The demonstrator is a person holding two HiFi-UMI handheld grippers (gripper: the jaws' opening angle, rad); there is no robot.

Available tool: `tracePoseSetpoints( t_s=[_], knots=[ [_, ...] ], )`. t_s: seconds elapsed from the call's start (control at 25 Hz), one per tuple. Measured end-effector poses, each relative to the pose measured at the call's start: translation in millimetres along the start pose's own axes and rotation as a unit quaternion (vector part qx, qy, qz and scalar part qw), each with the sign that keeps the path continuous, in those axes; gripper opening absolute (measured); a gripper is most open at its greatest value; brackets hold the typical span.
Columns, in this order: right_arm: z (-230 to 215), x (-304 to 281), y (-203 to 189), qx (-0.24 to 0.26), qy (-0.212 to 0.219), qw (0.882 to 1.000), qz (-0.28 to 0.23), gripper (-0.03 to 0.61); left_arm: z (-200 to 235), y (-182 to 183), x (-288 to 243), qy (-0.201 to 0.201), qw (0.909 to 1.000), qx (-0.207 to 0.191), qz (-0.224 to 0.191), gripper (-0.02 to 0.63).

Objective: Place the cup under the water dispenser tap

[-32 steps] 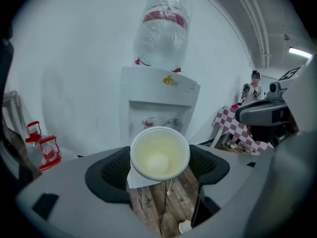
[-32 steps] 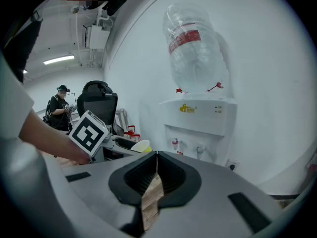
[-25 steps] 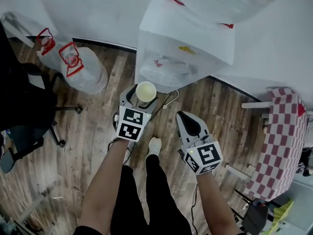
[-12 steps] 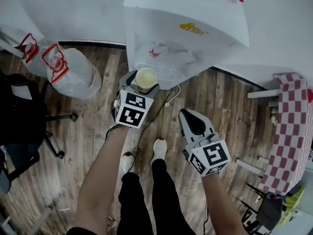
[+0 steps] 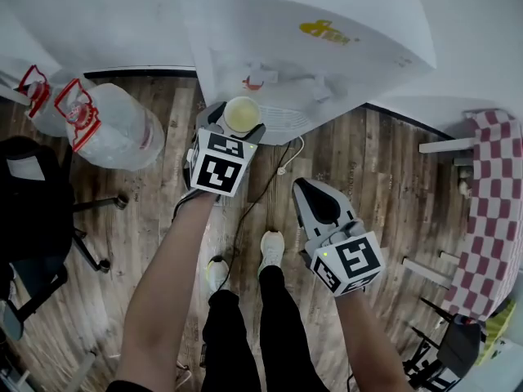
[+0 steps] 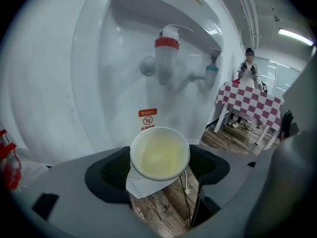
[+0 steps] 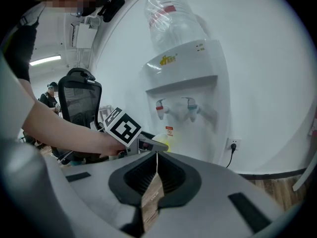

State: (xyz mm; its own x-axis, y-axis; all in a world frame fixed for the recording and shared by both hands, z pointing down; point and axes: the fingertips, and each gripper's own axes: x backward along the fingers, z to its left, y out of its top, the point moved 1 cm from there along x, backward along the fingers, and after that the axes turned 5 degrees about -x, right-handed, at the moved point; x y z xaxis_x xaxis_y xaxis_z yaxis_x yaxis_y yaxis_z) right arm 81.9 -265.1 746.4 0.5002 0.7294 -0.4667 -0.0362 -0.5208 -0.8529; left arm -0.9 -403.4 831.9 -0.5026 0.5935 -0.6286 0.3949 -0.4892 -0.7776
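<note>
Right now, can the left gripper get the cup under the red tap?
Probably yes. The left gripper holds the cup just short of the red tap, lower than it, and nothing shows between them. The recess under the tap looks open.

Left gripper (image 5: pixel 238 120), with the cup (image 5: pixel 243 113) between its jaws, now sits farther forward than a second ago. The cup is nearer the water dispenser (image 5: pixel 327 31), just short of the red tap (image 6: pixel 166 43).
</note>
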Motion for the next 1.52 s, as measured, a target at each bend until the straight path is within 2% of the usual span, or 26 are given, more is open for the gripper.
tracePoseSetpoints(
  t_s=[0.24,0.76,1.08,1.52],
  knots=[
    [-9,-16,1,-0.004,-0.006,1.000,0.000,0.023,2,-5,-15,0.013,0.9995,-0.021,0.018,0.377],
    [-7,-48,2,-0.011,-0.008,1.000,0.012,0.023,6,-6,-32,0.010,0.9997,-0.009,0.023,0.377],
    [-21,-44,-1,-0.015,-0.022,0.999,0.019,0.023,4,-5,-34,0.011,0.9999,-0.009,0.008,0.384],
    [-17,-38,-1,-0.014,-0.029,0.999,0.031,0.025,2,-3,-17,0.014,0.9999,-0.003,-0.007,0.408]
  ],
)
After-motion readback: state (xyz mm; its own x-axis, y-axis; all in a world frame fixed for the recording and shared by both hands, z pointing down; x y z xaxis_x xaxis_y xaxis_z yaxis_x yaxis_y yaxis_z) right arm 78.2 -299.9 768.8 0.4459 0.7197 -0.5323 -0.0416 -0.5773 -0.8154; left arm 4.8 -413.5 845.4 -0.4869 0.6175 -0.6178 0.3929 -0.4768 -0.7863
